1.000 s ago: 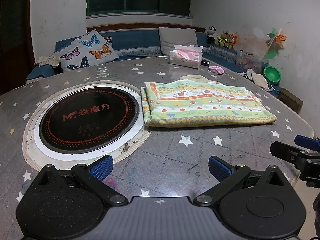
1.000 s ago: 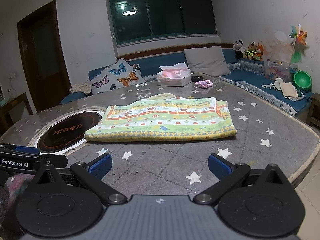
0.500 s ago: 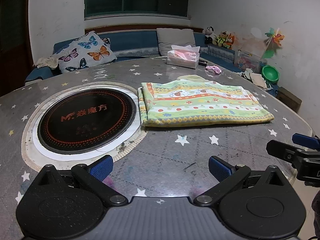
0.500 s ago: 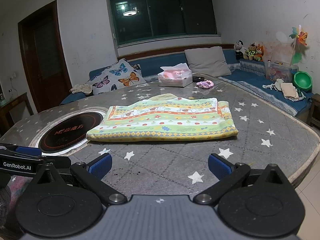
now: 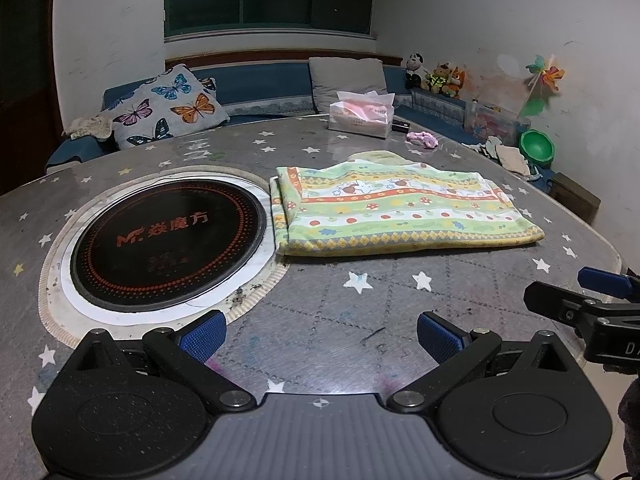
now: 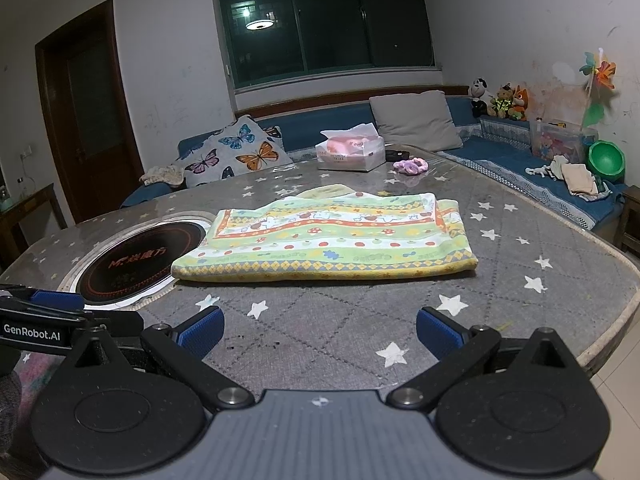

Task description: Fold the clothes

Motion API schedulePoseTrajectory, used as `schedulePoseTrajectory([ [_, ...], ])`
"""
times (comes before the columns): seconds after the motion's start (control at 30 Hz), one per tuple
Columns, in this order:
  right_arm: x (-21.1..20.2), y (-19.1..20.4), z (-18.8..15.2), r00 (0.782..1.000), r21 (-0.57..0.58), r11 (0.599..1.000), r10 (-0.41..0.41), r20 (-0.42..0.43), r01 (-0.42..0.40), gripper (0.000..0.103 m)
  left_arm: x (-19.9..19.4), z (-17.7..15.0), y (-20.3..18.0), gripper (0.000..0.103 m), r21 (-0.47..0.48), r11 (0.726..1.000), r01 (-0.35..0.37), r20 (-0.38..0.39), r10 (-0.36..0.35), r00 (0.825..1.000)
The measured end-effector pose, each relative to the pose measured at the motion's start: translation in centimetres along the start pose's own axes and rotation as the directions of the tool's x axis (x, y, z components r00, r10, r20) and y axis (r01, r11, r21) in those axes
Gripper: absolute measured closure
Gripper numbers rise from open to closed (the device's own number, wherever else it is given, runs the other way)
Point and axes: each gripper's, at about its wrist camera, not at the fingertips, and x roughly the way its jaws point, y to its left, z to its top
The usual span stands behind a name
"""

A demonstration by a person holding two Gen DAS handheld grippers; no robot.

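Folded garment [image 5: 404, 210], green-yellow-orange striped print, lying flat on the grey star-patterned counter [image 5: 320, 304], just right of the round black induction plate [image 5: 168, 236] set into the counter top, left edge close to the plate's white rim. Same garment [image 6: 332, 240] centred in the right wrist view, folded into a long rectangle, near edge straight, a pale collar-like bit poking out at the far side. Left gripper [image 5: 320, 332] low over the near counter edge, blue fingers [image 5: 202, 336] spread wide, nothing between them, well short of the garment. Right gripper [image 6: 318, 330] likewise at the near edge, fingers [image 6: 438, 332] wide apart and empty, garment well ahead of them. Right gripper also visible at the right border of the left wrist view [image 5: 588, 300]; left gripper at the left border of the right wrist view [image 6: 48, 312], branded GenRobot.AI. Tissue box [image 5: 360, 118] and a pink scrunchie [image 5: 422, 139] at the far side of the counter. Butterfly cushion [image 5: 164, 106] and grey cushion [image 5: 348, 80] on the blue sofa behind. Plush toys [image 6: 498, 100] in the far right corner, green bowl [image 6: 606, 158] at right.
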Motion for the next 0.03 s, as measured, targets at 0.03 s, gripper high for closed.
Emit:
schedulePoseTrajectory([
  [0.03, 0.05, 0.01, 0.01, 1.000, -0.001, 1.000, -0.001, -0.001, 0.001, 0.000, 0.04, 0.00, -0.01, 0.000, 0.001, 1.000, 0.001, -0.001, -0.001, 1.000],
])
